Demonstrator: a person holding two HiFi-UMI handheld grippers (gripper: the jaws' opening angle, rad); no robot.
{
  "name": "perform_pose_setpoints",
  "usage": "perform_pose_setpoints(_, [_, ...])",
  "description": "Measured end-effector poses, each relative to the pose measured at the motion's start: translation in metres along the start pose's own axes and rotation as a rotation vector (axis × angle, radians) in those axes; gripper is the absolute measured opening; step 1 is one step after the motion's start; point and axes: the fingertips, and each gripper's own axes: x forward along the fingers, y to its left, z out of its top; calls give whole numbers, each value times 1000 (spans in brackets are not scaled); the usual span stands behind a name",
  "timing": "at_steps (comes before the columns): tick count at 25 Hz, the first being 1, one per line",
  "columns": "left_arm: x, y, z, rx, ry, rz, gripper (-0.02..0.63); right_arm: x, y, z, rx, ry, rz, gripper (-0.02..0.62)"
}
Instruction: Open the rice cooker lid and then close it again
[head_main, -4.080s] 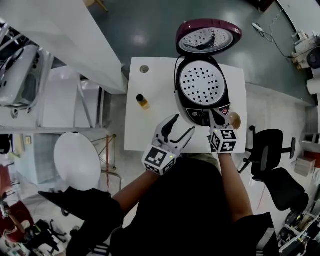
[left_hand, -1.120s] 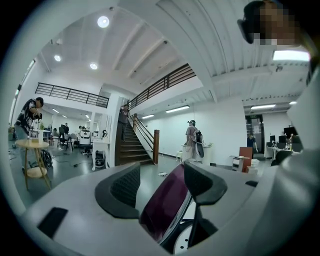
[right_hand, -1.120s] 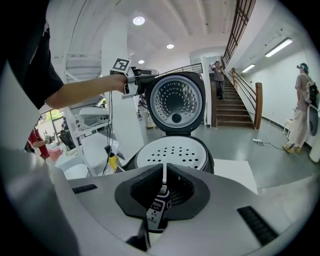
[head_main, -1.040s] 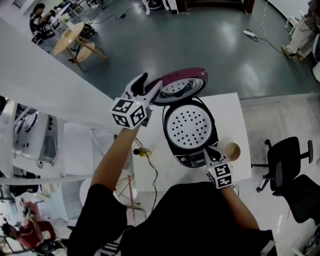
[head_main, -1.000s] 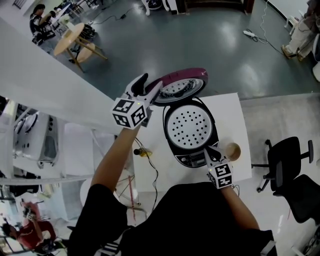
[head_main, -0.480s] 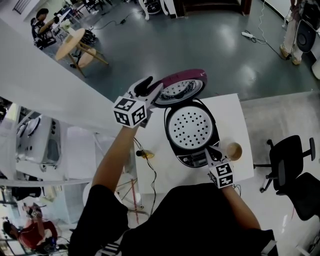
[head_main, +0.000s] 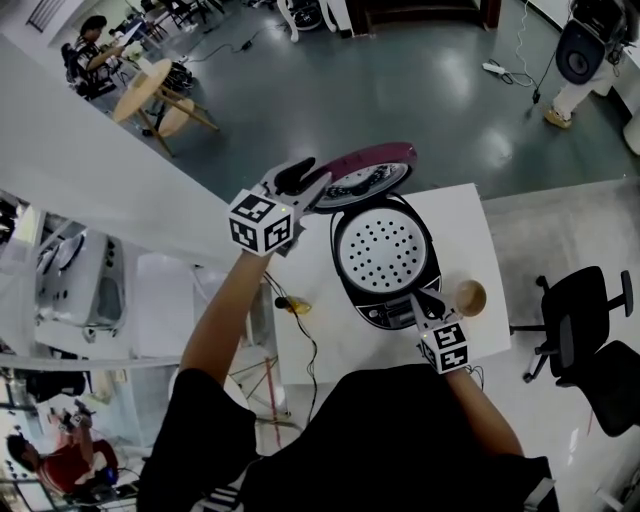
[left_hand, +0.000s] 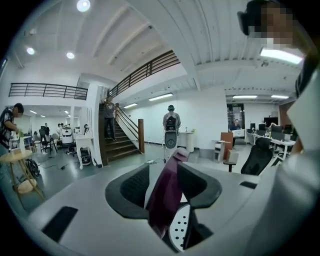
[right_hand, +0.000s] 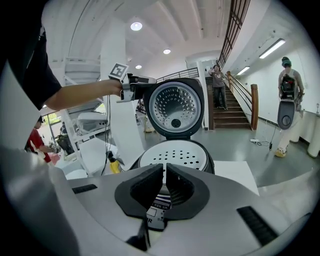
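The rice cooker (head_main: 385, 255) stands open on the white table (head_main: 320, 345), its perforated inner plate (right_hand: 175, 155) facing up. The maroon lid (head_main: 365, 170) stands raised behind it. My left gripper (head_main: 312, 180) reaches the lid's left edge. Its jaws have just been closing, and the maroon rim (left_hand: 165, 195) now sits pinched between the pads. My right gripper (head_main: 425, 300) is shut with nothing in it and rests at the cooker's front panel. In the right gripper view, the right gripper (right_hand: 164, 172) points at the cooker and the lid's underside (right_hand: 175, 107).
A brown cup (head_main: 469, 297) stands right of the cooker, and a small yellow bottle (head_main: 293, 305) sits on the table's left side beside a cable. A black office chair (head_main: 585, 310) stands to the right. People move about on the floor beyond.
My left gripper, low by the table's front four seconds ago, is now up at the lid's edge with its jaws narrowed around the rim. The right gripper has stayed put.
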Motion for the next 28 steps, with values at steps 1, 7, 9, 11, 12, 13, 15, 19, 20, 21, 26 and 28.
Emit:
perform_pose_setpoints(1, [-1,-3,0,15,5,-6,169,-1,1,1,4,-3,0,2])
perform_pose_setpoints(7, [-3,-21,-5,97,43,-41,146,-1,8,-1,10,-10,12,2])
perform_pose_setpoints(9, [-5,-28,-7,117,57,-61,138,-2,11,0,17,-17,16,2])
perform_pose_setpoints(11, [-6,-36,-9,135,70,-80,133,-3,13,-1,25,-19,20,2])
perform_pose_setpoints(12, [-7,-40,-10,143,76,-89,129,-4,14,-1,28,-19,21,2])
perform_pose_setpoints(13, [-8,-44,-12,153,83,-97,126,-4,15,-2,30,-19,22,2])
perform_pose_setpoints(15, [-10,-51,-14,175,96,-112,120,-5,16,-3,34,-21,21,2])
perform_pose_setpoints(19, [-11,-62,-18,246,121,-123,109,-9,20,-2,40,-28,23,2])
perform_pose_setpoints(20, [-12,-64,-19,259,128,-125,107,-10,22,-1,42,-30,26,2])
perform_pose_setpoints(21, [-12,-66,-20,267,134,-127,106,-11,23,-1,43,-32,27,2])
perform_pose_setpoints(26, [-15,-78,-27,284,162,-147,103,-14,31,-3,44,-36,34,2])
perform_pose_setpoints(28, [-16,-83,-30,293,172,-157,100,-15,34,-4,43,-35,38,2])
